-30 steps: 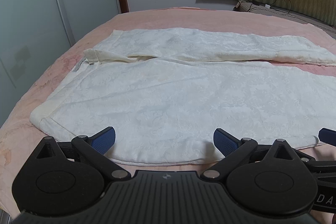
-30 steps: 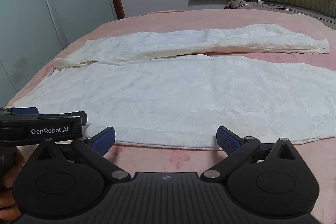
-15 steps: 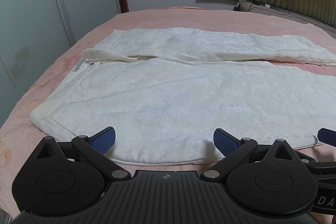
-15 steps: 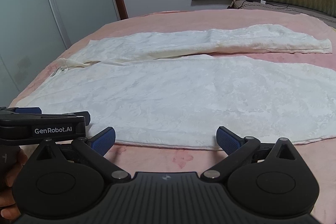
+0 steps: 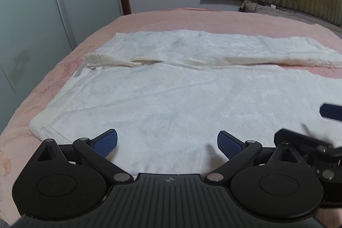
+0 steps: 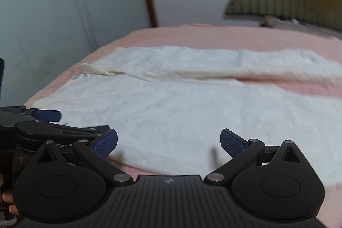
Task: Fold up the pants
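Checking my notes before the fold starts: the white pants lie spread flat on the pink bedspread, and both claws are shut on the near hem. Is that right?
Not quite. The pants do lie spread on the pink bedspread, but neither claw is shut. The left claw is open over the near edge in the left wrist view, and the right claw is open in the right wrist view, holding nothing.

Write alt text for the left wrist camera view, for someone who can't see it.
White pants lie spread flat on a pink bed, legs running to the right. The left tool is open over their near edge, and the right tool shows at the right edge.
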Available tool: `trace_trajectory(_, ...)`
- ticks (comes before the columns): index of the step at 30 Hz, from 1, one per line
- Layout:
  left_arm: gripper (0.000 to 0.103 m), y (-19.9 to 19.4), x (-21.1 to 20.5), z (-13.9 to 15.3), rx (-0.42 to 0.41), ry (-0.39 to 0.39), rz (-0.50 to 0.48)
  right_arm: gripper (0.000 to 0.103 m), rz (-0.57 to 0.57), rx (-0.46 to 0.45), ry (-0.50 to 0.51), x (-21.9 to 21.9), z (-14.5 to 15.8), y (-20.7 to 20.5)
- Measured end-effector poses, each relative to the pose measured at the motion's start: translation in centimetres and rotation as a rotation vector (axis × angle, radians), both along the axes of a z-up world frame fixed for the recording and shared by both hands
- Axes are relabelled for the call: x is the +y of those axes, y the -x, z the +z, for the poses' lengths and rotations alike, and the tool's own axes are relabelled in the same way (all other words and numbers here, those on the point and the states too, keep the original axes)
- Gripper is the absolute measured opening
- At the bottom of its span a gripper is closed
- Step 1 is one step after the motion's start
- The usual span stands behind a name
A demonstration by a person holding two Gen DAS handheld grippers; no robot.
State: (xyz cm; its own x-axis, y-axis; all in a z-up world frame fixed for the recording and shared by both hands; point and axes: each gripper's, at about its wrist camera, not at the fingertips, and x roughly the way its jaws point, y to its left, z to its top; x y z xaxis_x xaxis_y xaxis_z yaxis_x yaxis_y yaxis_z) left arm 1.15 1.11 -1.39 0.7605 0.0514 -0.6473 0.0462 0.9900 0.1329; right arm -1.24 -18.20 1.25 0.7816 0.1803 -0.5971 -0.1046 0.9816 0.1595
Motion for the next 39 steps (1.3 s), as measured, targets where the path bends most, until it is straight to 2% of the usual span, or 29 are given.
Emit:
trace_trajectory(4,0.102,-0.8,1.5,1.2,-0.046,-0.001,0.039,0.103,0.144,-0.118,0.118,0.7,2.0,-3.6)
trace_trajectory(7,0.102,-1.8,3.0,2.0,-0.076,-0.007,0.083,0.103,0.21,-0.124,0.21,0.7,2.6,-8.6)
trace_trajectory(9,0.102,-2.6,3.9,2.2,-0.079,-0.012,0.109,0.103,0.263,-0.087,0.183,0.2,2.4,-12.6)
trace_trajectory(12,0.101,-4.0,5.5,2.2,-0.066,-0.008,0.133,0.103,0.273,-0.014,0.125,-0.7,1.2,-19.2)
trace_trajectory(14,0.1,-4.9,6.5,2.2,-0.054,-0.004,0.146,0.102,0.28,0.0,0.106,-1.1,0.2,-23.1)
trace_trajectory(16,0.1,-5.8,7.5,2.3,-0.047,-0.009,0.162,0.093,0.285,0.016,0.113,-1.1,-0.7,-26.5)
trace_trajectory(20,0.101,-7.5,9.0,2.3,-0.034,-0.022,0.198,0.07,0.301,0.068,0.113,-0.3,-2.6,-32.7)
trace_trajectory(27,0.101,-10.3,10.3,1.6,0.014,-0.042,0.222,0.068,0.382,0.103,0.105,1.2,-5.5,-39.3)
trace_trajectory(31,0.101,-11.9,10.3,1.2,0.041,-0.041,0.225,0.068,0.437,0.13,0.071,1.3,-6.5,-41.1)
trace_trajectory(32,0.101,-12.3,10.3,1.2,0.042,-0.042,0.226,0.06,0.451,0.129,0.068,1.3,-6.5,-41.1)
trace_trajectory(33,0.101,-12.8,10.2,1.1,0.044,-0.041,0.226,0.042,0.468,0.124,0.071,1.3,-6.4,-40.9)
trace_trajectory(35,0.101,-13.5,10.1,1.0,0.049,-0.034,0.225,0.017,0.495,0.097,0.092,1.4,-5.9,-40.2)
trace_trajectory(36,0.101,-13.9,10.1,1.0,0.049,-0.029,0.224,0.012,0.507,0.075,0.131,1.7,-5.7,-39.5)
trace_trajectory(39,0.101,-15.2,10.4,1.5,0.04,0.006,0.232,0.008,0.548,-0.047,0.313,3.6,-5.0,-36.2)
